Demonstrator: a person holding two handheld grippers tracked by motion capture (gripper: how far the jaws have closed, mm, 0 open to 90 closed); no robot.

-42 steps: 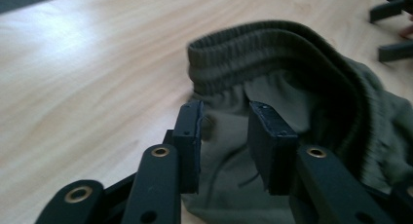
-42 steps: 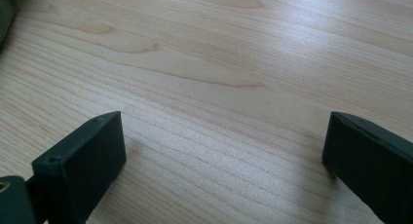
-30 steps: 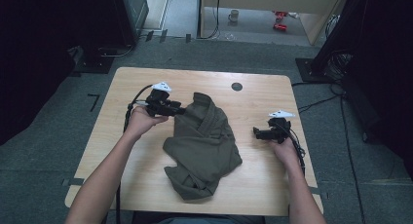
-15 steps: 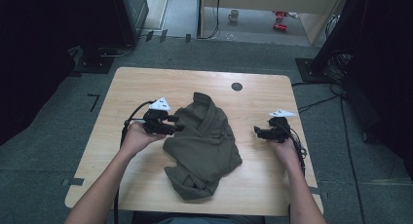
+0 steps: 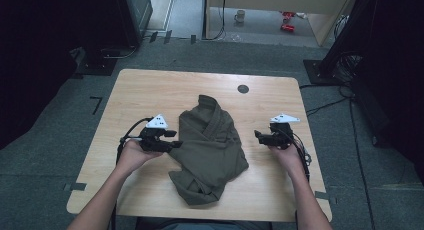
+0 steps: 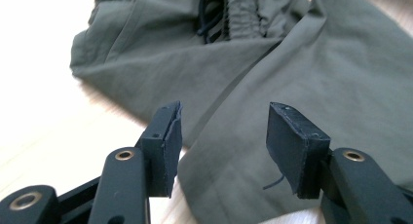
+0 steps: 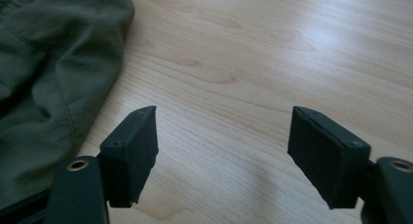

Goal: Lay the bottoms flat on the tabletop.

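The crumpled olive-green cloth garment (image 5: 210, 145) is showing a dark drawstring (image 6: 207, 19) at its gathered waistband. The pale wooden bench (image 5: 150, 92), streaked with light-brown grain, is carrying a small round black spot (image 5: 243, 89). Both grippers' jaws are showing matte black.

Garment (image 5: 210, 145): olive woven cloth, matt, creased, with a gathered elastic band. Table (image 5: 150, 92): pale wood-grain top, smooth, slight sheen. Left gripper (image 6: 221, 136): black matt jaws, rubbery pads, brass-coloured rivets.
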